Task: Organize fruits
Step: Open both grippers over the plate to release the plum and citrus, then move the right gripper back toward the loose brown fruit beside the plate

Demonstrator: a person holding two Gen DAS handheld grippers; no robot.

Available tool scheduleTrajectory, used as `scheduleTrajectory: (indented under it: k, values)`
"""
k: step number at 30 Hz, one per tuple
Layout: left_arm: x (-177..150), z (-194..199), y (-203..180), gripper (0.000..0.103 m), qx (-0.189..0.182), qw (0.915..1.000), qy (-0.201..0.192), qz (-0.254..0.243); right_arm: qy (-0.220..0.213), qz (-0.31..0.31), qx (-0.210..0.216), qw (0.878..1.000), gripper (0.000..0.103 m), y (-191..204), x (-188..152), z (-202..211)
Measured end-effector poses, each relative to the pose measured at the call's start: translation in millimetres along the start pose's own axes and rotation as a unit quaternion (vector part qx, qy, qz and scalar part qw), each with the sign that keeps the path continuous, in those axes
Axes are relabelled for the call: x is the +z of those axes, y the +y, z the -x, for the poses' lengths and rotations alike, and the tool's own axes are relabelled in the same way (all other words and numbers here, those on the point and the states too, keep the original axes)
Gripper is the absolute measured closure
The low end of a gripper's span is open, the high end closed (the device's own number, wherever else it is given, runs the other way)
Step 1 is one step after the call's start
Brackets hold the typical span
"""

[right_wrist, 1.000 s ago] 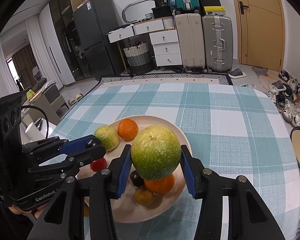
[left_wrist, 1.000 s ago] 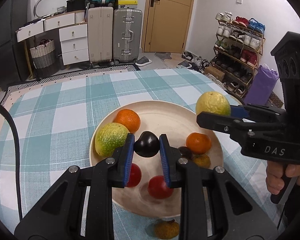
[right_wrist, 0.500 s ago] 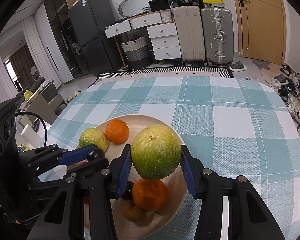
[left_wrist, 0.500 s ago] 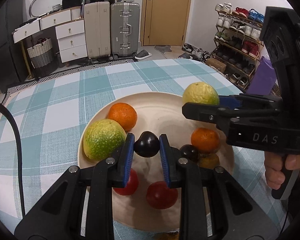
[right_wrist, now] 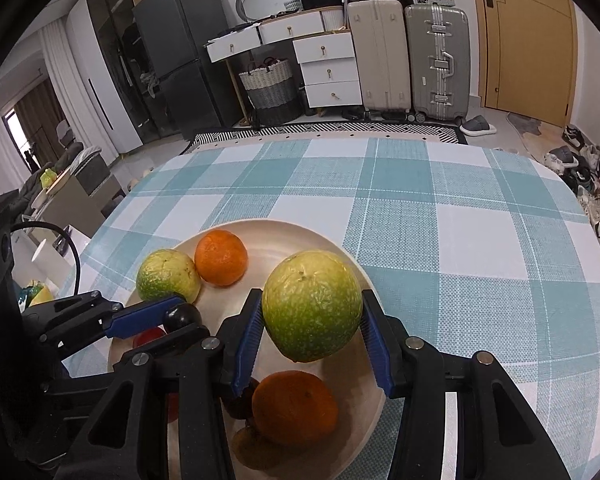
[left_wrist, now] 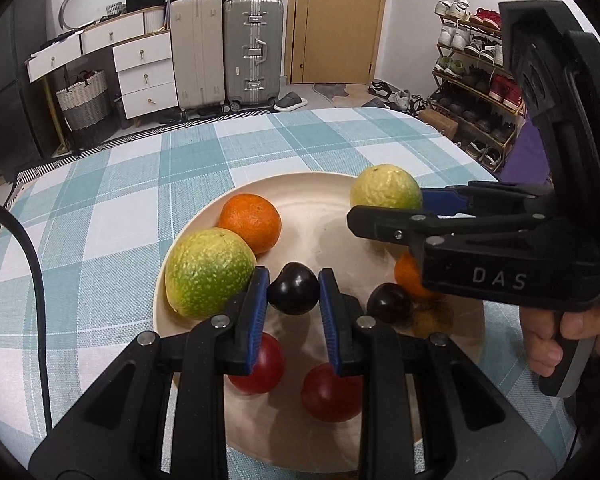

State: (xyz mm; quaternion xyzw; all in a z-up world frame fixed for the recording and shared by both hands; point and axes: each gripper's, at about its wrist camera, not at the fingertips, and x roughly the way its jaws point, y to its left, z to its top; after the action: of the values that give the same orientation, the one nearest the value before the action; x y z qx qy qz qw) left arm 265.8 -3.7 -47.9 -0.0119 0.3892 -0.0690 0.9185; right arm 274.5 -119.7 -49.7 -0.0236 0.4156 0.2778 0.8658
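Dark plum (left_wrist: 294, 289) between left hand-held gripper (left_wrist: 293, 292) pads

Worktop (left_wrist: 112, 216) covered w/ woven check cloth, matt, coarse weave. Plate (left_wrist: 324, 188) matt beige, smooth, looks like wood/composite. Dark plum (left_wrist: 294, 294) glossy, smooth skin; red fruits (left_wrist: 328, 390) also shiny. Green-yellow citrus (right_wrist: 312, 306) dull, pebbled rind; orange (left_wrist: 252, 222) finely pitted, semi-matt. Left gripper (left_wrist: 293, 300) and right gripper (right_wrist: 312, 336): matt black plastic w/ metal rivets; fingers (left_wrist: 255, 312) carry ribbed blue rubbery pads. Suitcase (right_wrist: 438, 60) ribbed brushed metal look.
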Motion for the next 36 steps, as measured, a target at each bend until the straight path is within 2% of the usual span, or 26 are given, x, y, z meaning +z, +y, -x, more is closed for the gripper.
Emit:
scheduleTrajectory:
  k: [6, 8, 10, 11, 13, 14, 16, 18, 21, 28, 36]
  values:
    - [-0.7, 0.9, 0.8, 0.078, -0.001, 1.0, 0.006, 0.007, -0.027, 0.0, -0.007, 1.0, 0.053, -2.8, -1.2, 17.4]
    - [-0.9, 4.6, -0.9, 0.07, -0.007, 1.0, 0.003, 0.006, -0.029, 0.0, -0.012, 0.999, 0.053, -5.1, -1.0, 24.0]
    - [-2.4, 10.3, -3.4, 0.056, -0.014, 0.9999, -0.002, 0.003, -0.031, 0.001, -0.01, 0.999, 0.049, -6.3, -3.2, 32.1]
    - [-4.0, 14.7, -5.5, 0.051, -0.016, 0.9998, -0.007, -0.001, -0.037, 0.004, -0.017, 0.999, 0.047, -6.2, -5.2, 37.0]
    - [-6.8, 22.0, -9.5, 0.026, -0.007, 0.9998, -0.014, -0.008, -0.048, 0.003, -0.02, 0.999, 0.03, -7.2, -10.0, 46.9]
    - [-8.8, 27.6, -11.4, 0.02, -0.002, 0.9998, -0.019, -0.01, -0.052, -0.002, -0.019, 0.998, 0.027, -8.6, -12.6, 52.3]
    - [-12.4, 37.9, -12.4, 0.016, 0.001, 0.9996, -0.029, -0.008, -0.061, -0.012, -0.015, 0.998, 0.011, -11.3, -16.4, 62.9]
    - [-15.5, 47.0, -12.3, 0.014, -0.003, 0.9996, -0.029, -0.004, -0.065, -0.022, -0.014, 0.998, 0.007, -11.3, -19.0, 71.4]
    - [-21.7, 59.3, -9.6, 0.001, 0.01, 0.9993, -0.036, 0.004, -0.075, -0.014, -0.014, 0.997, 0.0, -4.8, -23.0, 84.0]
    - [-38.0, 92.3, 0.2, 0.001, 0.021, 0.9979, -0.054, 0.029, -0.079, 0.039, -0.012, 0.996, 0.0, 19.7, -40.2, 100.0]
    - [-59.6, 126.7, 15.6, 0.001, 0.027, 0.9956, -0.067, 0.06, -0.061, 0.048, -0.011, 0.997, 0.0, 35.2, -68.3, 101.2]
